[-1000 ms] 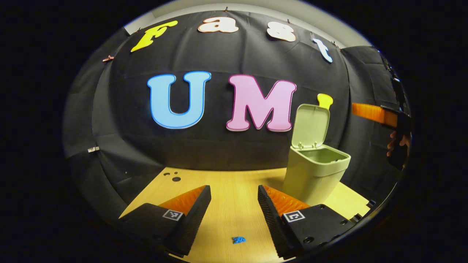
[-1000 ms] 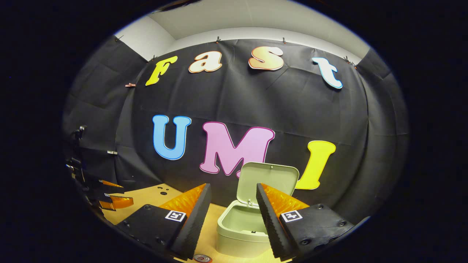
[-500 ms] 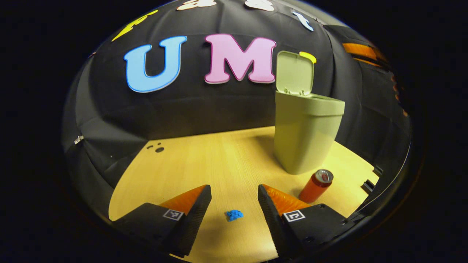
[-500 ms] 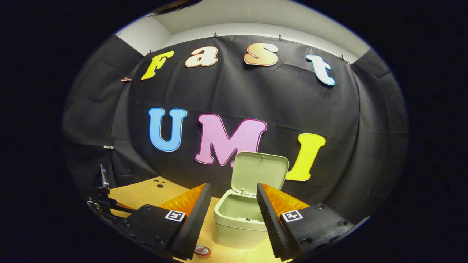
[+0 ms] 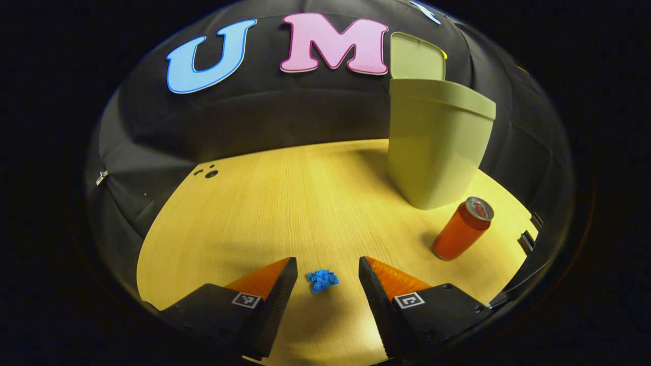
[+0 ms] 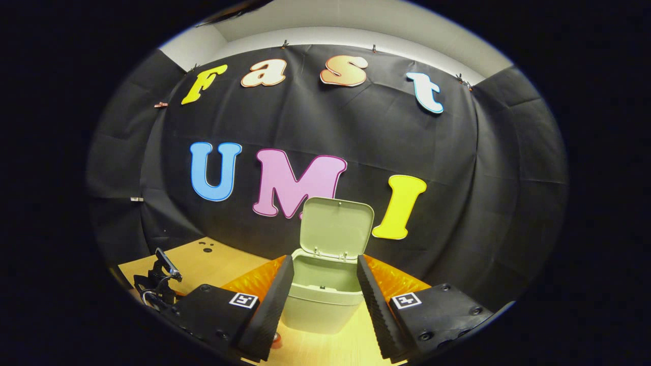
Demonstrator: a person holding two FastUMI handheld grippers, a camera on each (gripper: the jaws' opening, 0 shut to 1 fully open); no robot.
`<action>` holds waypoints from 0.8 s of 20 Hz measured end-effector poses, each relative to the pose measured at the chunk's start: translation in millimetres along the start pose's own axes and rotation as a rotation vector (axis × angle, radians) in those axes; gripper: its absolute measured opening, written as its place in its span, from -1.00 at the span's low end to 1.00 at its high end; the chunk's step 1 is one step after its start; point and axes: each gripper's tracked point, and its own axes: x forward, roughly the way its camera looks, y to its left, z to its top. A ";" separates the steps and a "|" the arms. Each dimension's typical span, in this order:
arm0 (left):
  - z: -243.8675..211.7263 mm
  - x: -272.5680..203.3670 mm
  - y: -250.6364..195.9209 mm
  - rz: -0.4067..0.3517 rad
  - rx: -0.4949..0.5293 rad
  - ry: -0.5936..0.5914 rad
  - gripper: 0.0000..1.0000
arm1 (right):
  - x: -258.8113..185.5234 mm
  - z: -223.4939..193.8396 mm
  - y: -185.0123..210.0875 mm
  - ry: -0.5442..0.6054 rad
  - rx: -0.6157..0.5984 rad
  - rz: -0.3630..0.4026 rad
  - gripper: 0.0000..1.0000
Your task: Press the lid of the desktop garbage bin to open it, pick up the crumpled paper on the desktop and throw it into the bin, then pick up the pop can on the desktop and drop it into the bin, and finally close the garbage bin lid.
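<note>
In the left gripper view, the left gripper (image 5: 325, 278) is hanging low over the wooden desktop (image 5: 264, 203) with its jaws standing wide, and the crumpled paper (image 5: 322, 280), a small blue wad, is lying at the lower centre of the frame in the gap between the two fingers, touched by neither. Judging from this, the pickup is the step in hand, and doing it well is calling for the fingers to settle to the board on either side of the wad before closing, since so small and light a scrap could skid out from a glancing pinch. The garbage bin (image 5: 437, 147) is standing at the upper right with its lid (image 5: 417, 57) raised, and the pop can (image 5: 462, 229) is standing upright at the right, just below the bin and apart from it

In the right gripper view, the right gripper (image 6: 324, 300) is holding wide-open, empty jaws at the bottom of the frame, framing the garbage bin (image 6: 319, 310) beyond them without touching it; the lid (image 6: 335, 226) is standing up against the wall at centre. Part of the left gripper (image 6: 160, 284) is showing at the lower left, over the desktop (image 6: 213, 259)
</note>
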 end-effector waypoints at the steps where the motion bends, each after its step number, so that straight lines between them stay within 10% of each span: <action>1: -4.2 4.8 1.9 0.005 -0.001 0.014 0.60 | -2.2 -1.2 -1.1 0.006 0.002 -0.003 0.60; 16: -48.0 43.6 14.4 0.036 -0.022 0.189 0.59 | -15.5 -16.5 -14.6 0.065 0.034 -0.051 0.60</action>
